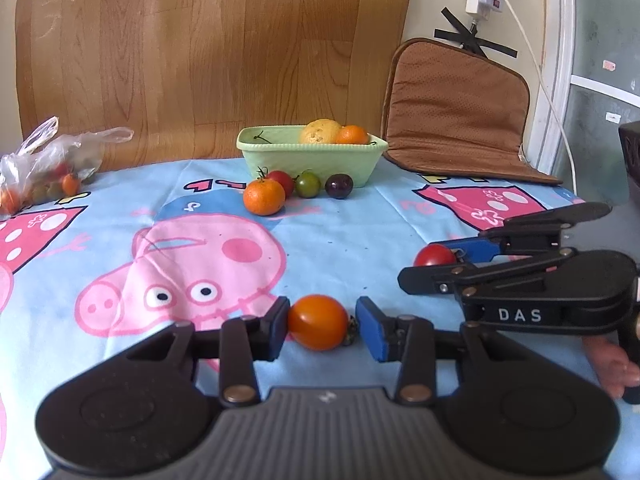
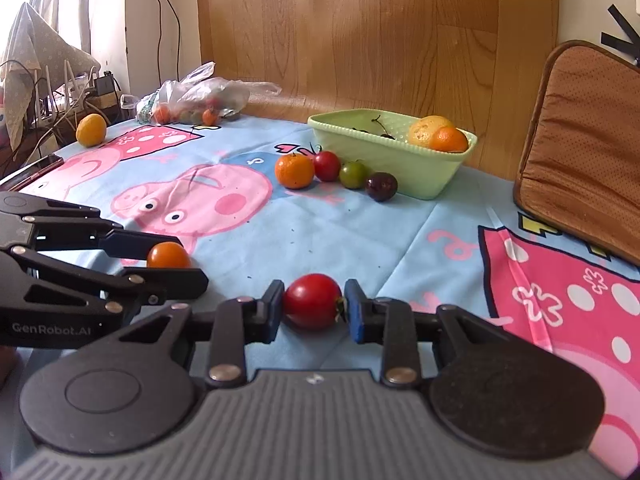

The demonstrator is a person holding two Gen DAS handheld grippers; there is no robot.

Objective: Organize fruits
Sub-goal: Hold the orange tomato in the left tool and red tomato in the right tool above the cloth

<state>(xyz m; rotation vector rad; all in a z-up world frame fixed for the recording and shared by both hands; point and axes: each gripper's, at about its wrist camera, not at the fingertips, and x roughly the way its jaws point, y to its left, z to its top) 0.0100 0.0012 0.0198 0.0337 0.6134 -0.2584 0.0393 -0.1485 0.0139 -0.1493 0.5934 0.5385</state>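
Cartoon-printed cloth covers the desk (image 1: 360,232), with the green basket (image 2: 384,156) near the wood panel. Each tomato needs a gentle, centred pinch before lifting toward it. Narrowed left gripper (image 1: 322,326) brackets the orange tomato (image 1: 318,322), one pad touching; right gripper (image 2: 314,306) pinches the red tomato (image 2: 312,300).

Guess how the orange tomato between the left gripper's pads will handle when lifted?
The orange tomato looks smooth and glossy, so probably slippery. It is round, so likely to roll if released. The left gripper has a visible gap at one pad, so the hold may be loose.
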